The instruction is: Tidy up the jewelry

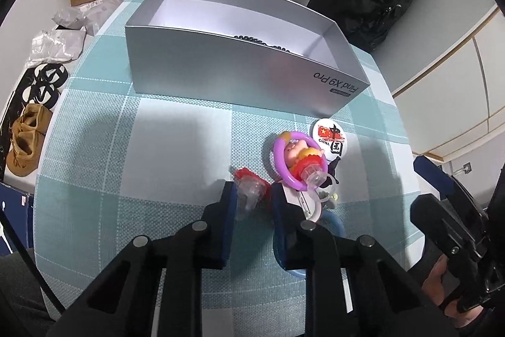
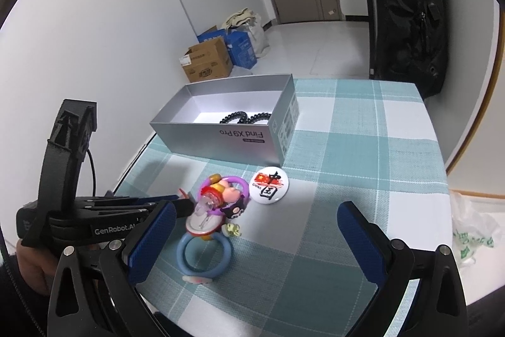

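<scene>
Between left fingers (image 1: 228, 198), red-topped clear trinket (image 1: 251, 190)

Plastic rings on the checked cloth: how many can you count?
2: purple ring beside the white badge, blue ring nearer the right claw; others may be hidden underneath.
</scene>
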`<state>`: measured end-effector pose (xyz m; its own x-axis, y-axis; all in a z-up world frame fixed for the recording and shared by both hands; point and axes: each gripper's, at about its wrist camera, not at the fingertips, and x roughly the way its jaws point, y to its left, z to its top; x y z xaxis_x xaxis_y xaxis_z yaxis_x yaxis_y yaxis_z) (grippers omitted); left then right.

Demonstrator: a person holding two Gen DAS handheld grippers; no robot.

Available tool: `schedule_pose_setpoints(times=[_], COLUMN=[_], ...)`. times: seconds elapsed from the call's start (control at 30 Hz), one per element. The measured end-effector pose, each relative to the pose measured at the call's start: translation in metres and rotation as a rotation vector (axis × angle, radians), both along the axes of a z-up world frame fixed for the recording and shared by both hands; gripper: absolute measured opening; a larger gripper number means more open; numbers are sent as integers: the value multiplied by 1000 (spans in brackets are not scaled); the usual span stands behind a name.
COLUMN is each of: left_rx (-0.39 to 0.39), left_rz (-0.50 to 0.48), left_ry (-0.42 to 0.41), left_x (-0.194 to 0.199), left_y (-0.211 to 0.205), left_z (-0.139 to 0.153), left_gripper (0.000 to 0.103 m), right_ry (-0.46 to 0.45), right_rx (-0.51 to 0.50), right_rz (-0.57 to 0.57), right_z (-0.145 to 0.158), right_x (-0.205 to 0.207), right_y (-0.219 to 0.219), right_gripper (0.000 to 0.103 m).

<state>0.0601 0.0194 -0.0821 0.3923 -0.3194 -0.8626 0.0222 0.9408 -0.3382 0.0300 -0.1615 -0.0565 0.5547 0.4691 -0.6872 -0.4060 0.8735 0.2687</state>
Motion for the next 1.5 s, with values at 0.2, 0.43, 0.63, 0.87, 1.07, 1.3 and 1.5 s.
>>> schedule_pose_setpoints(times=[0.2, 0.43, 0.63, 0.87, 1.07, 1.3, 1.5], left_rx=[-5, -35, -54, -83, -123, -186, -197], left_rz=[-1, 9, 26, 61, 89, 108, 107], left_ry=[-11, -44, -78, -134, -164, -153, -159], left_x=[-1, -4, -6, -9, -12, -11, -12], left_y=[1, 5, 9, 20, 30, 43, 46], left_z=[4, 15, 24, 37, 44, 41, 43], left_gripper=[15, 15, 15, 15, 15, 15, 13], right_ry=[-6, 19, 42, 58, 80, 64, 79], right_rx=[-22, -20, 13, 37, 12, -44, -104], right_rz=[20, 35, 70, 121, 150, 180, 169], right_z=[-1, -5, -7, -9, -12, -14, -24], right_x=[-2, -1, 0, 0, 6, 11, 18], right_y=[5, 6, 11, 25, 42, 60, 72], right_gripper=[103, 102, 101, 92, 81, 65, 46])
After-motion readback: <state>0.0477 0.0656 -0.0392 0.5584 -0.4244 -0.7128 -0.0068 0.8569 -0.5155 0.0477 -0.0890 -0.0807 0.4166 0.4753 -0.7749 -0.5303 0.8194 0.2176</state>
